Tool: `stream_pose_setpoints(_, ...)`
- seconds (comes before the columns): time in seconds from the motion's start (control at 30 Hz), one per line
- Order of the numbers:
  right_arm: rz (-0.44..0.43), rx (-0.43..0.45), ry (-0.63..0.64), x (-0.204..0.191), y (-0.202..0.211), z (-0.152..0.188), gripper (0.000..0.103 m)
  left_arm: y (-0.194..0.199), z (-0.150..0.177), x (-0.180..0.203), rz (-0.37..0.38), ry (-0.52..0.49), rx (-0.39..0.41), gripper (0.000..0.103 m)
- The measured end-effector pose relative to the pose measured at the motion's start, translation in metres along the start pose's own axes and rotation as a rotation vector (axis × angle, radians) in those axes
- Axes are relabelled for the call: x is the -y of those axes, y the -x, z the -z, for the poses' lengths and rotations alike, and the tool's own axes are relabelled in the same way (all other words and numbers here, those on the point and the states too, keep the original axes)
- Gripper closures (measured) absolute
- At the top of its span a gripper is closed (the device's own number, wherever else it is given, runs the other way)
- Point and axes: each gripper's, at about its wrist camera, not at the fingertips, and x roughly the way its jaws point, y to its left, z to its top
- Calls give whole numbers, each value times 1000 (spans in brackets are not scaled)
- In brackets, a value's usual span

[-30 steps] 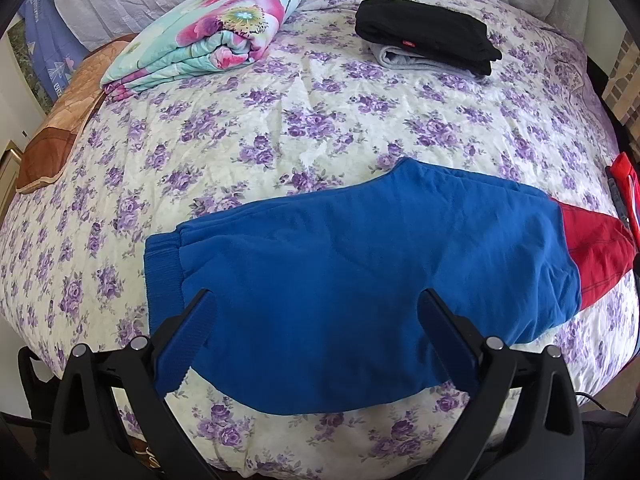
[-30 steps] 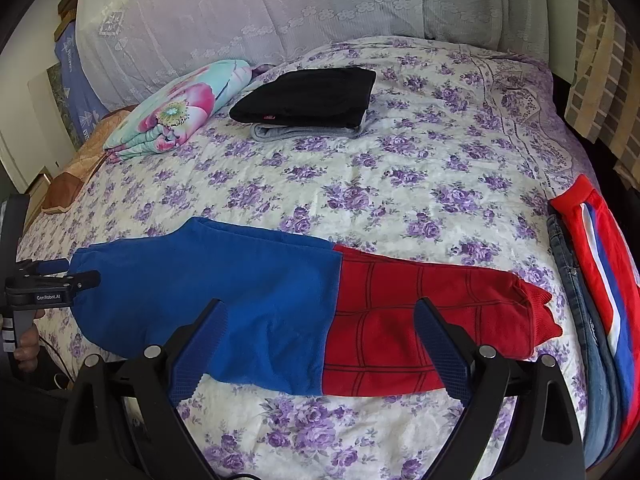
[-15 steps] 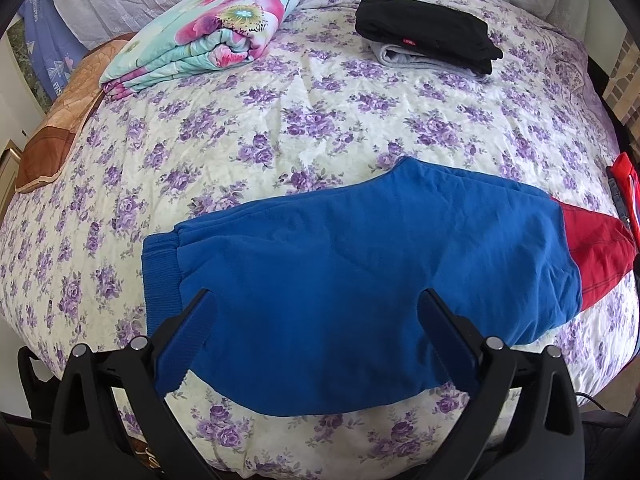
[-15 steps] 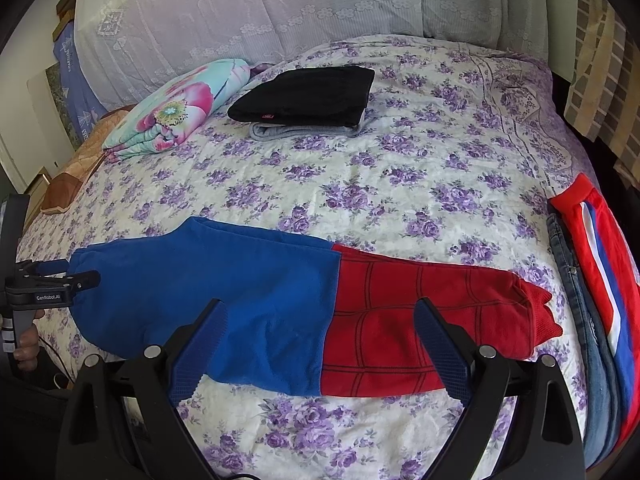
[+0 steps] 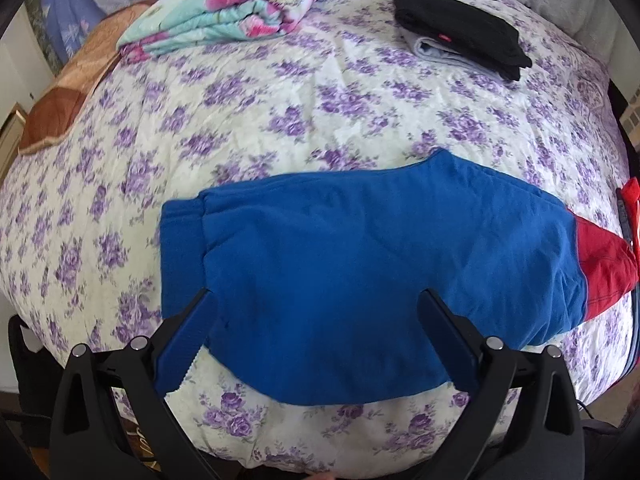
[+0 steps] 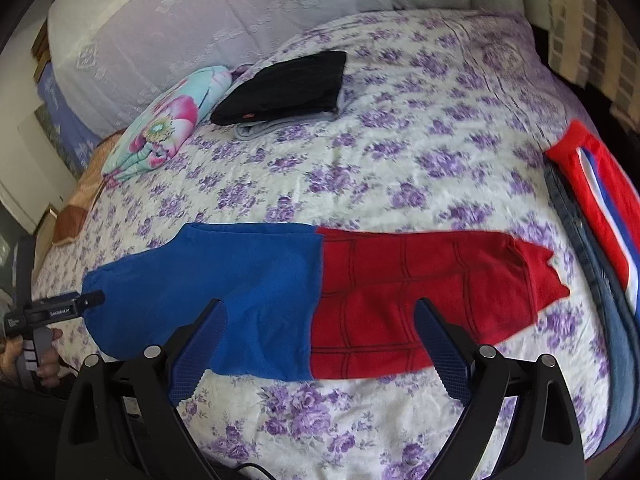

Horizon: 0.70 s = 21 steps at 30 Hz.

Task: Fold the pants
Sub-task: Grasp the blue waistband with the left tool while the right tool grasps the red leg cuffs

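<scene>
The blue-and-red pants [image 6: 320,300] are lying flat along the near edge of the bed [image 6: 400,152], already doubled leg over leg. Their long axis is running side to side, with the waistband [image 5: 180,248] pointing left and the red cuffs [image 6: 540,276] right. Both the left claw [image 5: 316,344] and the right claw [image 6: 320,352] are hovering spread wide, gripping nothing. The crosswise fold looks next: it is calling for pinching one end and carrying it over to the other.
</scene>
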Motion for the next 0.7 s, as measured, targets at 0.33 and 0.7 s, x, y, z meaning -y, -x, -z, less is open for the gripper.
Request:
stream_pose_setpoints(0.33, -123, 84, -720, 151, 8, 79, 26, -26, 51, -89, 172, 313, -172, 5)
stream_pose_setpoints(0.7, -302, 64, -715, 129, -43, 60, 71, -33, 41, -88, 309, 417, -187, 5)
